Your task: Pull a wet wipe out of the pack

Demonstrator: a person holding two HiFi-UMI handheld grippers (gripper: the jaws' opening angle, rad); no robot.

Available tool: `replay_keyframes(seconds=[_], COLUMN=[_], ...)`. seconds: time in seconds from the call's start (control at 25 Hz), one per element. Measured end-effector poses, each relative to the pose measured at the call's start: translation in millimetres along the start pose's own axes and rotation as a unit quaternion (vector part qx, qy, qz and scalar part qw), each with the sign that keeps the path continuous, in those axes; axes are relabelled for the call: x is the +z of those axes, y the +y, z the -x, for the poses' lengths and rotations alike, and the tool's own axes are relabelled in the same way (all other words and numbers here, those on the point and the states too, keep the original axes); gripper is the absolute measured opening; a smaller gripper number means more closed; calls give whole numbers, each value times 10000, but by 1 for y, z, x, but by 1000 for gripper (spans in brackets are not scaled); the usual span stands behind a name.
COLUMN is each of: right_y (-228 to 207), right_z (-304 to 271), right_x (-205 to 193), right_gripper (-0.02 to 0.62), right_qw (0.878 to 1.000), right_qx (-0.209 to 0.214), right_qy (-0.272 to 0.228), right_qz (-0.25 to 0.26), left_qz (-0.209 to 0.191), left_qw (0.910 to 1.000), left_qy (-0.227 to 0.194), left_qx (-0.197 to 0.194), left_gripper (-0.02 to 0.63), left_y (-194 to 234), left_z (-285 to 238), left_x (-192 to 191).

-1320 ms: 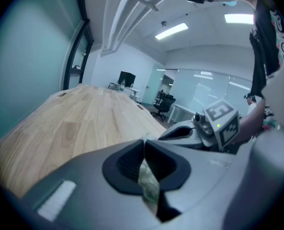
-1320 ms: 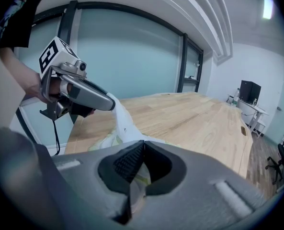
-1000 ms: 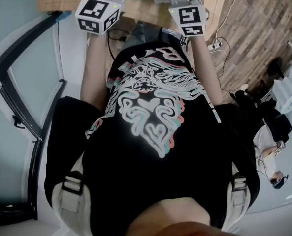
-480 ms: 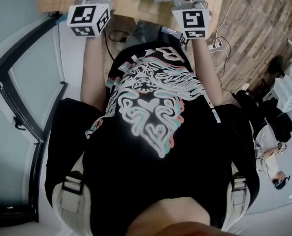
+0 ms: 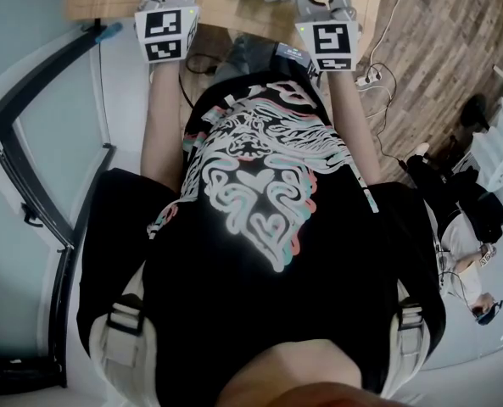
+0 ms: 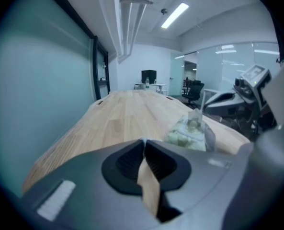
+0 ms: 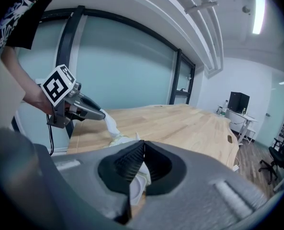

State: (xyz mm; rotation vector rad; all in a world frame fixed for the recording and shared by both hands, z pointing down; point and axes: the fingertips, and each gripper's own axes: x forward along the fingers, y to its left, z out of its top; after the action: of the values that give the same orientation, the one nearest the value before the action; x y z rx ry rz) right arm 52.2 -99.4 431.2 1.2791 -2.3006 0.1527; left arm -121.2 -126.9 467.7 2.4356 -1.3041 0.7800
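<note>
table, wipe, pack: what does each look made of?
Table: wood, pale matte boards with visible grain and seams.
Wipe: soft white sheet, probably nonwoven; it hangs twisted and limp.
Pack: likely thin plastic film, crinkled and shiny, with greenish print.

The left gripper fills the foreground, its dark jaws pressed together with nothing seen between them. Beyond runs a long pale wooden table. On it, to the right, sits a wet wipe pack with a wipe standing up from its top. The right gripper reaches in just beside that wipe. A glass wall lines the left.
</note>
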Motion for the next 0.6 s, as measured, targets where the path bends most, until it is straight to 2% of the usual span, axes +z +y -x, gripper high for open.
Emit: replay_keyframes(seconds=[0.2,0.32,0.52,0.6], right_y=[0,-1,1,3], right_z=[8,11,22,32], right_x=[3,3,7,11], right_gripper=[0,0,0,0], right_qw=[9999,9998,9997,9993], right_qx=[-66,-62,-218,-331], right_qy=[-123,-146,-116,-137], right_qz=[-86,-107,18,51], left_qz=[338,518,595,517], left_qw=[9994,9983,9974,9982], left_qy=[32,117,195,106], left_qx=[-26,-239,-350,-292], left_gripper=[5,151,231,250], left_y=[-3,-10,-18,-19], left_z=[-4,-7,-1,5], left_x=[-19,-26,-33,-31])
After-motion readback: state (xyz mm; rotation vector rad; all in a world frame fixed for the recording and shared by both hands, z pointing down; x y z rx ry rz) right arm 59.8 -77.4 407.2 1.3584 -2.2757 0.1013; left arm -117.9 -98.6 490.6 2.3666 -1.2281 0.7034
